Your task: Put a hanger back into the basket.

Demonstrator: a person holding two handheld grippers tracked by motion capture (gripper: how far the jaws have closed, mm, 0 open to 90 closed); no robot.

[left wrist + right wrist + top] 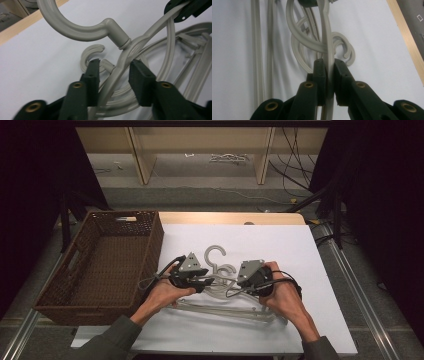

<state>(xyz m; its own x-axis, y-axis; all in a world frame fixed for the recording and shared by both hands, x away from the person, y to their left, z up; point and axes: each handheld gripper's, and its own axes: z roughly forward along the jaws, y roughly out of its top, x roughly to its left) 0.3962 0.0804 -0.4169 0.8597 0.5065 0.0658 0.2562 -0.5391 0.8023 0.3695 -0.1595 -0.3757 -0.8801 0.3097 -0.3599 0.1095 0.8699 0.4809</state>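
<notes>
Your right gripper (327, 65) is clamped hard on the top hanger (327, 42): both pads squeeze its thin grey arm, which runs straight up from between the jaws in the right gripper view. Beyond that pinch the arm crosses over the curved arms and small hooks of the other hangers (299, 47) lying on the white table (372, 37).

Your left gripper (113, 68) is not on it yet. Its jaws straddle the same hanger (130, 47) just below the neck, where the big hook (75, 28) joins the arm. The arm slants up between the pads, close to the left pad, with clear space to the right pad (140, 77). So those jaws are partly spread, the hanger between them but not pressed. At the top right of the left gripper view your other gripper's jaws bite the far end of that arm.

From above, your two grippers sit close together over the pile in the middle of the table, left gripper (197, 282) at the hook end, right gripper (250, 285) just beside it on the arm. The big hook (215, 252) points away from you, past the grippers. The long straight bars of the hangers (225, 311) lie nearer you, under your hands. The wicker basket (95, 305) stands at the table's left edge, apart from your left hand (162, 295).
</notes>
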